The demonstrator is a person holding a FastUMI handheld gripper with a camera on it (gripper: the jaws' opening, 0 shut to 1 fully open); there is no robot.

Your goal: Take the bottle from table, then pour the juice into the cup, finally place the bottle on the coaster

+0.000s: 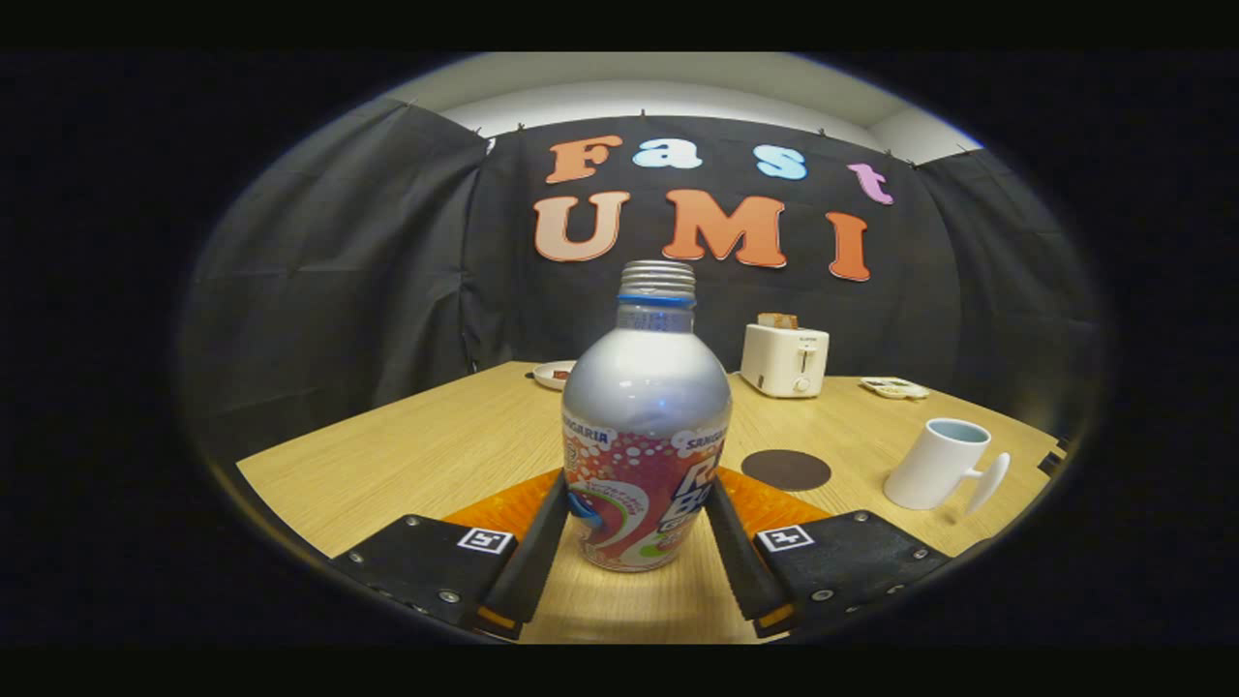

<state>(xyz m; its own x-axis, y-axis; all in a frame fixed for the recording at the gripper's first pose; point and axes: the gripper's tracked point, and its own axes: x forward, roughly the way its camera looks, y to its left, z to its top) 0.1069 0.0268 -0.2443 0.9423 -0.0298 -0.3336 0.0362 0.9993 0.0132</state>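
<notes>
A silver aluminium bottle [646,407] with a red-and-white label and an uncapped threaded neck stands upright on the wooden table [436,445]. It sits between the fingers of my gripper [637,484], and both fingers press against its lower sides. Beyond the right finger a dark round coaster [785,469] lies flat on the table. Further right of the coaster a white cup [937,463] stands with its handle turned to the right. I cannot see inside the cup.
A white toaster [784,359] with a slice of bread in it stands at the back of the table. A small plate [555,374] lies behind the bottle to the left, and a flat white object [894,387] lies at the back right. The booth's black cloth walls close in the table.
</notes>
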